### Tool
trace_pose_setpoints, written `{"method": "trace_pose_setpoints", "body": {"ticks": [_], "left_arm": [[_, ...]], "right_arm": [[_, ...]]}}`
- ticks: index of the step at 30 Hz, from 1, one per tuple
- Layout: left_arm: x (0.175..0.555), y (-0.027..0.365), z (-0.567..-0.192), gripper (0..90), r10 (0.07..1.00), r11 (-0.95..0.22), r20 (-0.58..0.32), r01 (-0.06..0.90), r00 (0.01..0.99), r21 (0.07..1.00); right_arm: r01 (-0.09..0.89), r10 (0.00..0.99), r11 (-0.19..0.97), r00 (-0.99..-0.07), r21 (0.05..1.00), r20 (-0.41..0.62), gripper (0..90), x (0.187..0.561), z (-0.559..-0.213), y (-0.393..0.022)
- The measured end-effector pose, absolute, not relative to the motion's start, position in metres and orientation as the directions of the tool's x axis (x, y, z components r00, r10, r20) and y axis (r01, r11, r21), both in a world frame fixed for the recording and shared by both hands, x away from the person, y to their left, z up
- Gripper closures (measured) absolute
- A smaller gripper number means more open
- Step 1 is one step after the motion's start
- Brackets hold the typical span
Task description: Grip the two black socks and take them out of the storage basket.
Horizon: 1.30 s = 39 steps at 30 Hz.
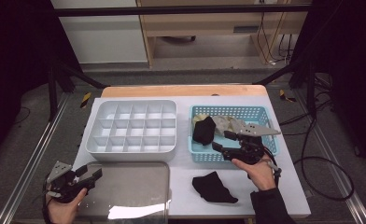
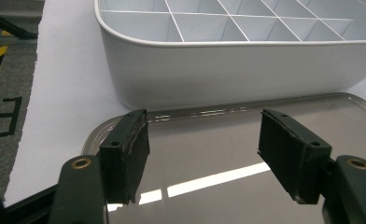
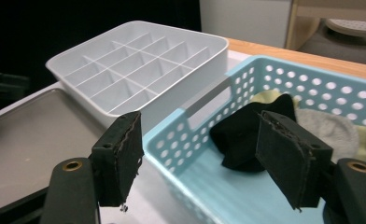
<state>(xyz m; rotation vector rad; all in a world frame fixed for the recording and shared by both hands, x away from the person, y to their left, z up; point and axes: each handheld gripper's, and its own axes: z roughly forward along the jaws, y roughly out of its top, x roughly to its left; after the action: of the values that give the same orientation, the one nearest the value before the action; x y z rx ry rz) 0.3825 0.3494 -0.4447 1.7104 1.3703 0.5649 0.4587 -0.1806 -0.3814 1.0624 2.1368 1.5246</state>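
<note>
Black sock (image 1: 204, 130), centre-right in blue basket (image 1: 228, 154): light, limp, non-fragile; pinch a raised fold. Right gripper (image 1: 221, 141) spread, empty; left gripper (image 1: 91, 173) spread, empty.

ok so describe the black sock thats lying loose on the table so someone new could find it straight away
Start at the blue perforated basket on the right side of the white-covered table. Just in front of it, nearer the person, the black sock lies crumpled on the bare cover, right of the metal tray. The other black sock sits inside the basket; this one lies outside.

Glossy metal tray (image 2: 228, 154), perforated plastic basket (image 3: 246, 93)
</note>
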Motion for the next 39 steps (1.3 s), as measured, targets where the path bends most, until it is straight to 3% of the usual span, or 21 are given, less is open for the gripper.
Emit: {"method": "trace_pose_setpoints", "body": {"ticks": [23, 39], "left_arm": [[0.382, 0.351, -0.444, 35.5, 0.945, -0.044, -0.142, 0.549, 0.293, 0.835], [0.382, 0.352, -0.444, 37.4, 0.949, -0.051, -0.129, 0.544, 0.288, 0.838]], "right_arm": [[0.384, 0.743, 0.203, -0.660, 0.901, 0.114, 32.8, 0.533, -0.363, -0.163], [0.479, 0.787, 0.200, -0.598, 0.855, 0.151, 35.6, 0.578, -0.393, -0.162]]}}
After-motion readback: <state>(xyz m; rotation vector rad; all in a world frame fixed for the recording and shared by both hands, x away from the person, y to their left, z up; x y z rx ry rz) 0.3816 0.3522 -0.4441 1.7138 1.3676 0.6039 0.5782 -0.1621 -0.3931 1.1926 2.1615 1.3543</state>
